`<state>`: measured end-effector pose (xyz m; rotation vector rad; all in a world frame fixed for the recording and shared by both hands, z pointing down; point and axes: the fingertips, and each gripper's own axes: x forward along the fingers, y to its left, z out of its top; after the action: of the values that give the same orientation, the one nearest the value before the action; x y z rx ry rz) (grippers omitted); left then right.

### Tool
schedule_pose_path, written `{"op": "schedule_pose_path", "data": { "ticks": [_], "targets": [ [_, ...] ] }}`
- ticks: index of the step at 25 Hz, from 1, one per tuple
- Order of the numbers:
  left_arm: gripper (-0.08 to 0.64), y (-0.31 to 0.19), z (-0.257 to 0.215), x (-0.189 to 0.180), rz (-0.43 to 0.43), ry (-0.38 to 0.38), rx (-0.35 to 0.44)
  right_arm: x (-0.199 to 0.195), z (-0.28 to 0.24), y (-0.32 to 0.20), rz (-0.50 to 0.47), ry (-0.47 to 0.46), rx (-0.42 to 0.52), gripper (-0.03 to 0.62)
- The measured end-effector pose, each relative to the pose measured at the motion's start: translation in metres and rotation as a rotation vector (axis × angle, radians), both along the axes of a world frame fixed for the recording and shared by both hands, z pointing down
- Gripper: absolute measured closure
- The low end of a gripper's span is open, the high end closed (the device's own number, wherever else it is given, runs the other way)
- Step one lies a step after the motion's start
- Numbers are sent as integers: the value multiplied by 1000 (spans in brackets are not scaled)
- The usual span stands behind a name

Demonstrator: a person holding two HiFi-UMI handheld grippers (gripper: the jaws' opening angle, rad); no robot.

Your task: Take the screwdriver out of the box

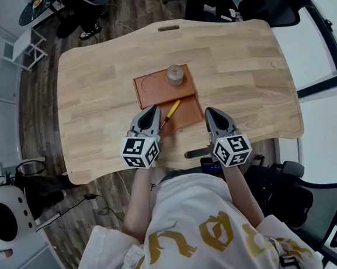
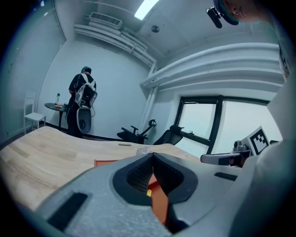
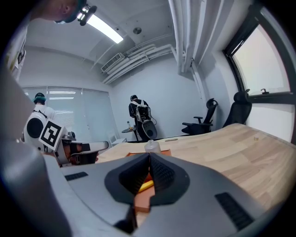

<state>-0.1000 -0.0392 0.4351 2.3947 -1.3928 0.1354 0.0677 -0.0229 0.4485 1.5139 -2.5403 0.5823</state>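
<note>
A flat orange-brown box (image 1: 189, 116) lies open in the middle of the wooden table (image 1: 95, 96). The yellow-handled screwdriver (image 1: 171, 112) lies slanted at the box's near left part, its dark shaft pointing toward my left gripper (image 1: 153, 110). That gripper is shut and empty, just left of the screwdriver. My right gripper (image 1: 209, 111) is shut and empty at the box's right edge. In the left gripper view a bit of yellow screwdriver (image 2: 148, 193) and box (image 2: 159, 206) shows below the closed jaws. The right gripper view shows the screwdriver (image 3: 145, 185) the same way.
A small clear jar (image 1: 175, 74) stands on the box's far half, beside a round ring mark (image 1: 152, 83). A dark bar (image 1: 196, 153) sits at the table's near edge. Office chairs (image 1: 274, 4) stand around the table. A person (image 2: 82, 104) stands far off in the room.
</note>
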Motion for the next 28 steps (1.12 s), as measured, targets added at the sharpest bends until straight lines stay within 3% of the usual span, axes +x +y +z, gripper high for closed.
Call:
{"op": "schedule_pose_path", "data": {
  "ticks": [7,13,18,28],
  "targets": [
    [549,0,-21,1,-4,-11,46,-10,-22,2,-38,-11,84,580],
    [549,3,-28,6,-2,-14,59,-18,-29,3,-98,-8,86,580],
    [549,1,-18,14,29,-107,51,-29,-23,5,-161,30,81,580],
    [549,-7,-6,2,29,-193,30,-20,-15,-19,-112,36,54,580]
  ]
}}
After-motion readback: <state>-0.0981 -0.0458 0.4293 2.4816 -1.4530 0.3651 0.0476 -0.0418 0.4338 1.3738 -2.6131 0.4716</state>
